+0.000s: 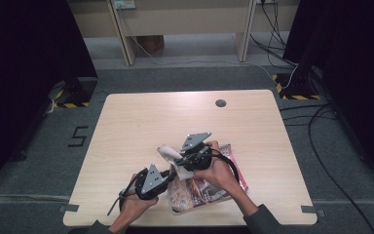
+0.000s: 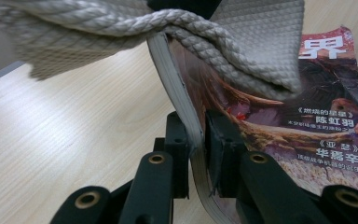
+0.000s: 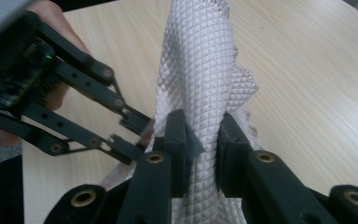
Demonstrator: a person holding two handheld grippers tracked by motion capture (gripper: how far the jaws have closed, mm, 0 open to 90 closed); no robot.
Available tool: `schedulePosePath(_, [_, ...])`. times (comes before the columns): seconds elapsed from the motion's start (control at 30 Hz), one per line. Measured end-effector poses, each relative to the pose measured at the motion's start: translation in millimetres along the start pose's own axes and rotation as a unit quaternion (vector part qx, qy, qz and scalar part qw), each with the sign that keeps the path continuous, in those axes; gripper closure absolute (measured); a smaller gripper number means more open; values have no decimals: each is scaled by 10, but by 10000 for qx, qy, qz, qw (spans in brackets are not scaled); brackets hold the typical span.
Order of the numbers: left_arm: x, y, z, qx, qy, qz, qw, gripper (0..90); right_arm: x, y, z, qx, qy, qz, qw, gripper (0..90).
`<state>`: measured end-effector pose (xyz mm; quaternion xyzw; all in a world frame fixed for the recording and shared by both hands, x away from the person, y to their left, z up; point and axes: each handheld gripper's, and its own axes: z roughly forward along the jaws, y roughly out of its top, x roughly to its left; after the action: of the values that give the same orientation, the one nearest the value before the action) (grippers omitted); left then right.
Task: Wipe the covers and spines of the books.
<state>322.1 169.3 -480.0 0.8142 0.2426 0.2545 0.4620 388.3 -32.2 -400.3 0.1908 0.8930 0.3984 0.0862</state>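
A magazine point(image 1: 209, 187) with a reddish cover lies near the table's front edge, its left side lifted. My left gripper point(image 1: 170, 176) is shut on that lifted page edge. In the left gripper view the jaws point(image 2: 196, 128) pinch the stack of pages point(image 2: 177, 88), and the cover point(image 2: 317, 121) slopes away to the right. A pale quilted cloth point(image 1: 168, 152) with a corded hem point(image 2: 168, 23) hangs over the magazine's top. My right gripper point(image 1: 179, 163) is shut on this cloth point(image 3: 200, 74), which bunches between its jaws point(image 3: 204, 133). The left gripper point(image 3: 131, 134) appears at the left, right beside the cloth.
The light wooden table point(image 1: 141, 117) has a round cable hole point(image 1: 220, 103) at the back. A "5" point(image 1: 78, 135) is marked on the grey floor to the left. Cables point(image 1: 321, 117) trail on the right, and furniture legs point(image 1: 126, 44) stand behind.
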Motion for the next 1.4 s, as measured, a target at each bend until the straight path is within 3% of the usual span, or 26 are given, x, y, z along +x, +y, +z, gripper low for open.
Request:
schedulePosePath(0.23, [2,-2,-2,35,-2,20,10000,790,-289,-168,-31,228,-137,322,9991,777])
schedulePosePath(0.57, [-3,1,-6,32,-4,51,10000,789,-535,-347,-64,435,-392,600,9965,778])
schedulePosePath(0.9, [-22,9,-17,5,-9,103,9999,788,-849,-601,-106,638,-708,1014,9903,779])
schedulePosePath(1.3, [-31,22,-24,2,-8,155,9999,788,-992,-733,-124,751,-988,1168,9854,779])
schedulePosePath(1.4, [-34,25,-28,-27,1,174,9998,788,-985,-739,-134,733,-970,1174,9856,781])
